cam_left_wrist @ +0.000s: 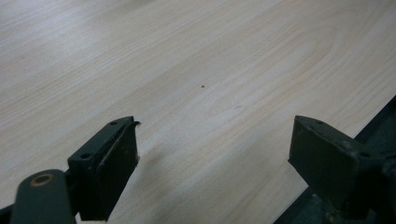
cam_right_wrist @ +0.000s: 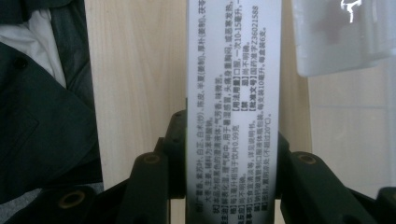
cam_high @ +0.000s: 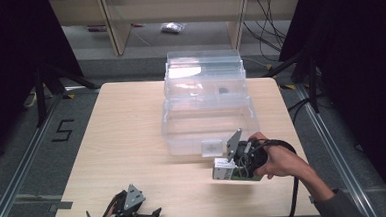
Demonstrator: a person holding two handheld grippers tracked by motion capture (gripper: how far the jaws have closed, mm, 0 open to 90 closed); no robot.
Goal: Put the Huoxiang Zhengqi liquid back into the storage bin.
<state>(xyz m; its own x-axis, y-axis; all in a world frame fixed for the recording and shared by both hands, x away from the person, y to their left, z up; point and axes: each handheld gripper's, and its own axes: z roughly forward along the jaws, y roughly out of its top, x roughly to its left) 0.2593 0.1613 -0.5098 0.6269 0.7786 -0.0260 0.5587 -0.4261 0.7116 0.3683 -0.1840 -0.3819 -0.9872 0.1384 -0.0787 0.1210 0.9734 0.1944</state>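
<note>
A white carton [cam_right_wrist: 233, 93] printed with black text stands clamped between the two black jaws of my right gripper [cam_right_wrist: 231, 135]. In the high view the right gripper [cam_high: 236, 161] holds this white carton [cam_high: 223, 169] low over the table, just in front of a clear plastic drawer unit [cam_high: 206, 108]. The unit's frosted front handle [cam_high: 212, 146] is close to the carton. My left gripper [cam_high: 129, 212] rests near the table's front left edge. Its jaws stand wide apart over bare wood, so the left gripper [cam_left_wrist: 215, 135] holds nothing.
The light wood table [cam_high: 122, 142] carries the stacked clear drawers at its middle back. A frosted handle [cam_right_wrist: 336, 37] shows top right in the right gripper view, a dark jacket [cam_right_wrist: 42, 116] at its left. The table edge [cam_left_wrist: 373, 126] lies beside the left gripper.
</note>
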